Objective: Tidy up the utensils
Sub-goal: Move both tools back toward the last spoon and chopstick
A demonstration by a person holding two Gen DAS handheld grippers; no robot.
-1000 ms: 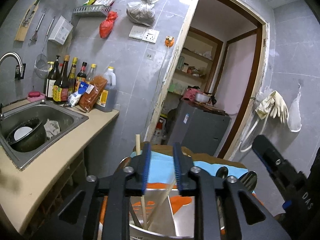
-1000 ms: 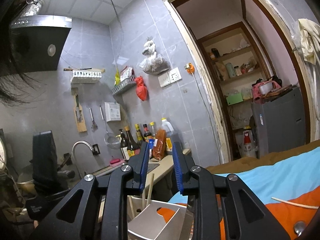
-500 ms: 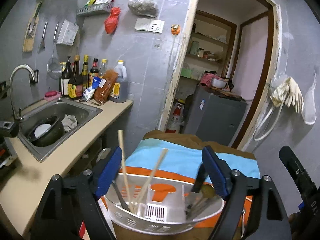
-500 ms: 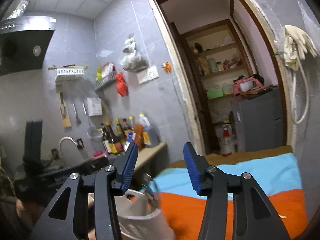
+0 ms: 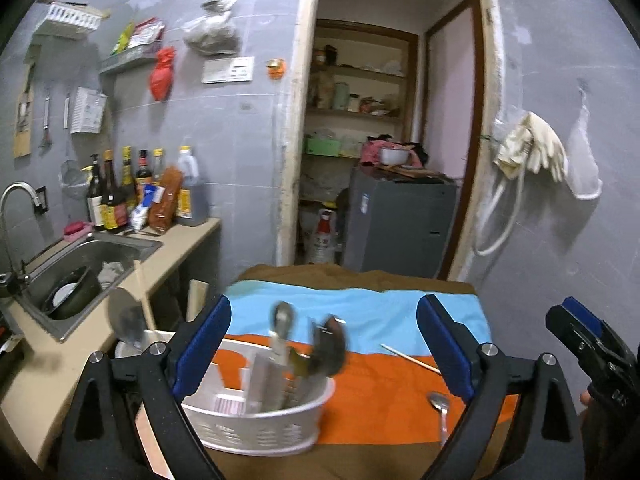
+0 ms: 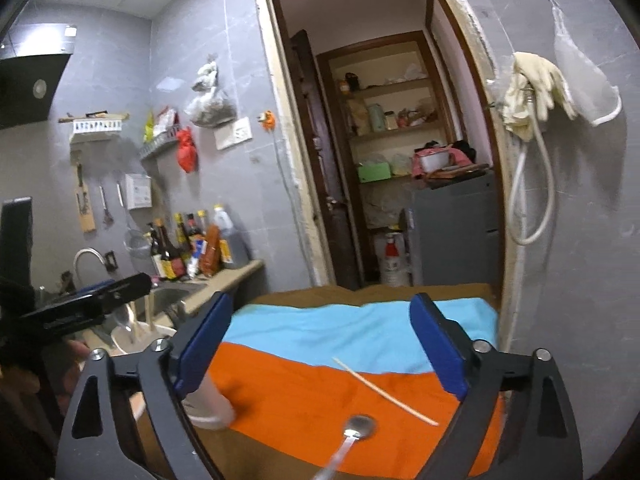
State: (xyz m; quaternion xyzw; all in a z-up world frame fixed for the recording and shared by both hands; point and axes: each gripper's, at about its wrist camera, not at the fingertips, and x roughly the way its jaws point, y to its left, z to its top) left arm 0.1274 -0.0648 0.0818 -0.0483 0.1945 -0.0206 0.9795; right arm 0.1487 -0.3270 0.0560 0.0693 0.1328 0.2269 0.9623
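A white slotted utensil basket (image 5: 256, 420) sits on the orange and blue cloth (image 5: 372, 384), holding spoons (image 5: 282, 332) and a dark ladle (image 5: 330, 350). My left gripper (image 5: 324, 348) is wide open and empty just above and behind the basket. A loose metal spoon (image 5: 440, 408) and a single chopstick (image 5: 408, 358) lie on the cloth to the right. My right gripper (image 6: 322, 344) is wide open and empty over the cloth, with the spoon (image 6: 356, 432) and chopstick (image 6: 384, 392) below it. The basket's edge (image 6: 208, 404) shows by its left finger.
A counter (image 5: 180, 248) with a steel sink (image 5: 80, 276) and sauce bottles (image 5: 120, 196) runs along the left. A white pot with a ladle and chopsticks (image 5: 132, 328) stands left of the basket. A doorway (image 5: 380, 160) with a grey cabinet lies behind the table.
Both grippers have opened wide from nearly shut. The left gripper has let go of the basket, which now rests on the cloth. Both views have pulled back and swung right.
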